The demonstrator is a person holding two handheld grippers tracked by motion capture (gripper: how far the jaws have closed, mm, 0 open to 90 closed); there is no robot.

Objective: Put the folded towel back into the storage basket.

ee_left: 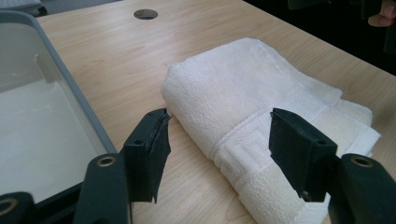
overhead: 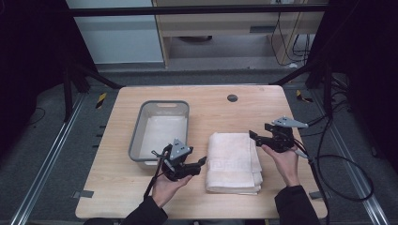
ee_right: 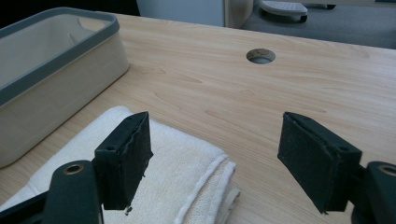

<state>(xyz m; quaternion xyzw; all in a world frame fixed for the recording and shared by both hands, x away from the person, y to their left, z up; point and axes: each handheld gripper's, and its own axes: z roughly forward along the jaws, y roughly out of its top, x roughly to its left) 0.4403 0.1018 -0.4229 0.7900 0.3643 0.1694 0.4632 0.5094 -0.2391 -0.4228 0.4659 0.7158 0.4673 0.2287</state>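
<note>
The room is dim, with grey carpet, floor rails on both sides and pale cabinets at 12 o'clock. The wooden table (overhead: 117, 187) is light-grained, with a round cable hole (overhead: 232, 98) near its far edge. A grey-rimmed tub (overhead: 135, 136) sits at about 10 o'clock from the table's centre. A folded white towel (overhead: 233, 161) lies flat just beside the tub, at 5 o'clock from centre. The left gripper (overhead: 202, 161) hovers at the towel's 9 o'clock edge, jaws wide, nothing between the pads. The right gripper (overhead: 253, 137) hovers at the towel's 2 o'clock corner, jaws spread, empty.
</note>
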